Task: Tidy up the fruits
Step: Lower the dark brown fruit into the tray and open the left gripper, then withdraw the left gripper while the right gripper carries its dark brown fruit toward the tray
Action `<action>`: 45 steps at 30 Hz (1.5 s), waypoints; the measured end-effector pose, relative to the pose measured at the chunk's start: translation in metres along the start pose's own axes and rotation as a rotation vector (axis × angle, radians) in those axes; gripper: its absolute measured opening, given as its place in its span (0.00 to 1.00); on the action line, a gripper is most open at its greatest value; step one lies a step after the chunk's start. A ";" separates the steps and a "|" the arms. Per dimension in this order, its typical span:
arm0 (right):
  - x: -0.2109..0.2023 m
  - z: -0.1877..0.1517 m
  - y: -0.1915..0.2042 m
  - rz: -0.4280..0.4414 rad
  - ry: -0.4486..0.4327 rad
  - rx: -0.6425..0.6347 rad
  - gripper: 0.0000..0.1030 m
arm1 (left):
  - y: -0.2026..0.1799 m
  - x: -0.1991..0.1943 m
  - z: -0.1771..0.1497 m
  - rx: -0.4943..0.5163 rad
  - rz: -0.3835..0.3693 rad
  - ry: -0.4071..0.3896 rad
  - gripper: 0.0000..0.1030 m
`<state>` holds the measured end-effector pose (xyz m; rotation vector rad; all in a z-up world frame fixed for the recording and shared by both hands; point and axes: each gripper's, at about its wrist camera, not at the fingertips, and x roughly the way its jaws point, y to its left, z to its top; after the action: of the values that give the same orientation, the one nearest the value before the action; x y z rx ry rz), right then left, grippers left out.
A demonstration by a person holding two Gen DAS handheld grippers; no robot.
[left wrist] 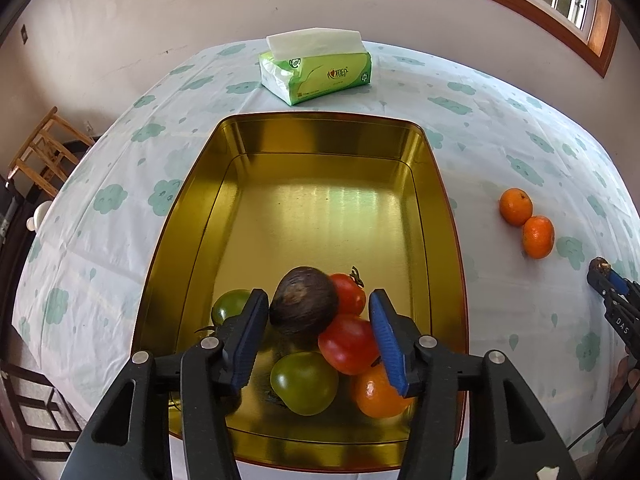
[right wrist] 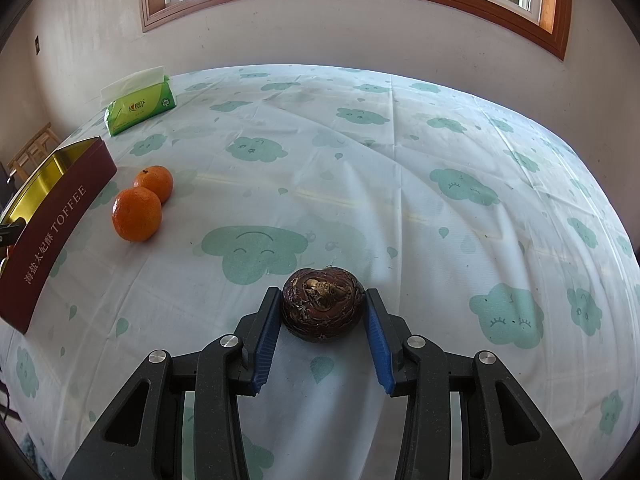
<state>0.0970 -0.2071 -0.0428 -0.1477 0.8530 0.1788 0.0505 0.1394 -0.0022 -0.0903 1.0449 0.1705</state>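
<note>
A gold-lined tin (left wrist: 440, 184) holds two green tomatoes (left wrist: 304, 382), two red tomatoes (left wrist: 348, 344), an orange (left wrist: 376, 396) and a dark brown round fruit (left wrist: 303, 302) resting on top of them. My left gripper (left wrist: 319, 294) stands open around that brown fruit, with a gap at its right pad. Over the tablecloth, my right gripper (right wrist: 323, 292) is shut on a second dark brown fruit (right wrist: 322, 304), both pads against its sides. Two loose oranges (right wrist: 137, 214) lie side by side between the tin (right wrist: 60, 216) and the right gripper.
A green tissue pack (left wrist: 316, 72) sits behind the tin near the table's far edge. The tin's maroon side reads TOFFEE in the right wrist view. Wooden stools (left wrist: 44, 152) stand past the table's left side. A wall and window run behind the table.
</note>
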 end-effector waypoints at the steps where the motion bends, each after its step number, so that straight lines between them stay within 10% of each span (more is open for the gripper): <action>1: 0.000 0.000 0.000 0.000 0.000 0.000 0.41 | 0.000 0.000 0.000 0.000 0.000 0.000 0.48; 45: 0.000 -0.001 0.000 -0.002 0.000 -0.002 0.41 | 0.020 -0.027 -0.007 -0.026 0.021 -0.084 0.62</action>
<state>0.0963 -0.2071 -0.0428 -0.1502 0.8524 0.1773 0.0273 0.1550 0.0180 -0.0950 0.9602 0.2059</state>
